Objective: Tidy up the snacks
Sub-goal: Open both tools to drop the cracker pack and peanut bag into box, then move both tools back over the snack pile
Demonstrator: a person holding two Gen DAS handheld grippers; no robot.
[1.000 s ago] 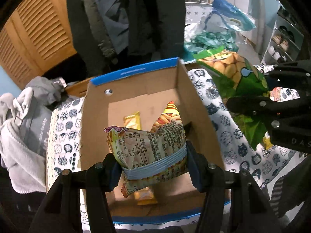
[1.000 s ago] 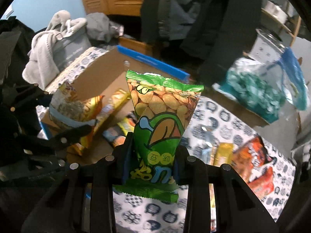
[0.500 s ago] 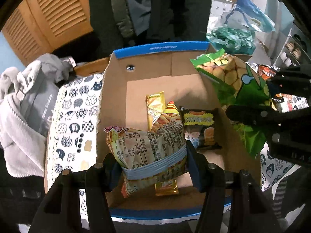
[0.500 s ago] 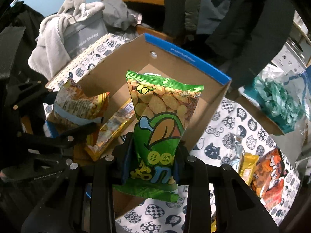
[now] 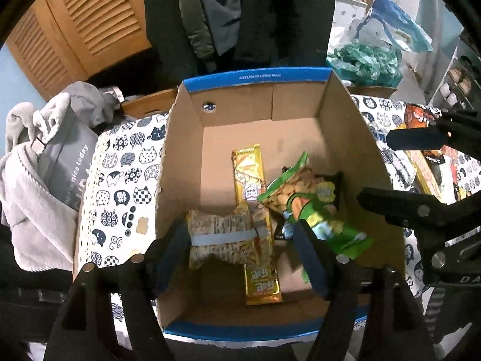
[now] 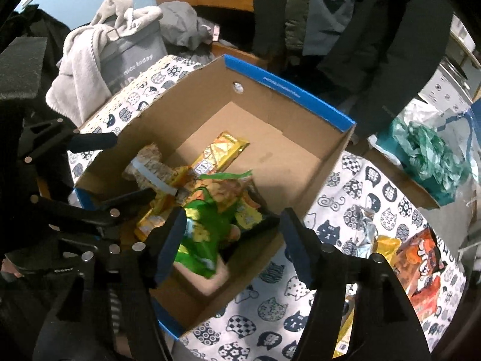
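Both grippers' jaws have just been opening. The left gripper (image 5: 242, 240) is spread, the tan packet (image 5: 222, 237) released between its pads. The right gripper (image 6: 231, 240) is released above the green bag (image 6: 204, 225). Both snacks lie near the cardboard box's (image 5: 261, 102) near wall; bare floor is seen at the far end.

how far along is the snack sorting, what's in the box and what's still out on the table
Done: the gold bar, a dark packet, the pale packet and the green peanut bag lie in the cardboard box. In hand: nothing; the left hand-held gripper and right hand-held gripper have just been opening, jaws clear of both packets. Left: the orange packets and silver wrapper on the tablecloth.
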